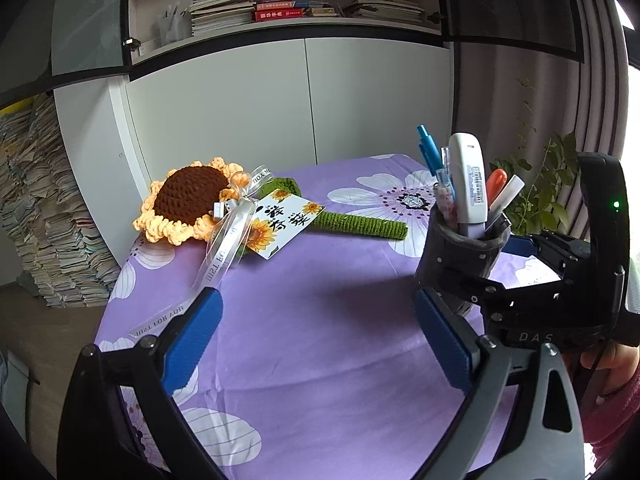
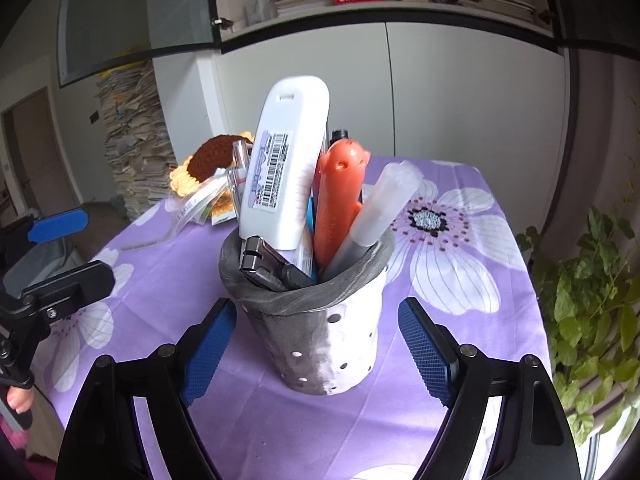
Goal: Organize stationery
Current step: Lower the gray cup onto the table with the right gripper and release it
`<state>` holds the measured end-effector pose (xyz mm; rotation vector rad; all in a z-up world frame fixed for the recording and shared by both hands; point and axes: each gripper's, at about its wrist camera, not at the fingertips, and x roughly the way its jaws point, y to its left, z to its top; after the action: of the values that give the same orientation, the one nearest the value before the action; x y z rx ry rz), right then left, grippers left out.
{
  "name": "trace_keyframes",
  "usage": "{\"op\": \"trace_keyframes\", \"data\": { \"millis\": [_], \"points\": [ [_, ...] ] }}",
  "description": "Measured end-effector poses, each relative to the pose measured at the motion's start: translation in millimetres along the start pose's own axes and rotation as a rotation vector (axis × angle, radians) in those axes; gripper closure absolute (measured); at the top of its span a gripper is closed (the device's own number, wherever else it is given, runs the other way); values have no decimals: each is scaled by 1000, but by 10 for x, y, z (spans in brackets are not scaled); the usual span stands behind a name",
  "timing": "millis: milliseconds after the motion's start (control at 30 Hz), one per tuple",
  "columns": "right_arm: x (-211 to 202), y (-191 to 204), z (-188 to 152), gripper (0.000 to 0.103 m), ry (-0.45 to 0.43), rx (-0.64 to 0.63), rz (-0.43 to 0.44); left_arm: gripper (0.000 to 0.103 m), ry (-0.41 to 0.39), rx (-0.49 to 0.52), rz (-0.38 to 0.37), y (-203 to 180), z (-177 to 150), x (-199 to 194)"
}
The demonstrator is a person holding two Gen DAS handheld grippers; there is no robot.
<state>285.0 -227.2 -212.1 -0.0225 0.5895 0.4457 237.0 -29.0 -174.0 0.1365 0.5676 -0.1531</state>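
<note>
A grey and white pen holder [image 2: 320, 344] with small holes stands upright on the purple floral cloth [image 2: 460, 420]. It holds a white barcoded case [image 2: 284, 160], an orange pen [image 2: 340, 200], a clear-capped marker [image 2: 384, 204] and a black clip [image 2: 260, 260]. Blue pens [image 1: 430, 152] stick up at its far side. My right gripper [image 2: 316, 308] is open, its blue pads on either side of the holder; the right pad stands clearly apart from it. My left gripper [image 1: 318, 300] hangs open over bare cloth, left of the holder [image 1: 464, 248], nothing between its fingers.
A crochet sunflower [image 1: 192, 200] with a ribbon and a printed card [image 1: 280, 224] lies at the table's far left. A potted plant [image 2: 592, 300] stands off the right edge. Stacked books [image 1: 36, 200] rise by the wall, with white cabinets behind the table.
</note>
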Motion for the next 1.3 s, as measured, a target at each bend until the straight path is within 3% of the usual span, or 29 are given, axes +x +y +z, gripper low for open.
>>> {"op": "trace_keyframes", "data": {
  "millis": [167,500,533,967,1300],
  "points": [
    [-86,137,80,19,-72,-14,-81,7,-3,-41,-15,194,-39,5],
    [-9,147,230,22,-50,34,-126,6,-17,-121,-44,510,-81,6],
    [-16,143,244,29,-51,38,-116,6,-18,-130,-47,543,-86,6],
    [-179,371,341,30,-88,-11,-107,6,-25,-198,-71,775,-135,-43],
    [105,789,500,30,-81,-41,-26,6,-29,-250,-12,1160,-284,-207]
  ]
}}
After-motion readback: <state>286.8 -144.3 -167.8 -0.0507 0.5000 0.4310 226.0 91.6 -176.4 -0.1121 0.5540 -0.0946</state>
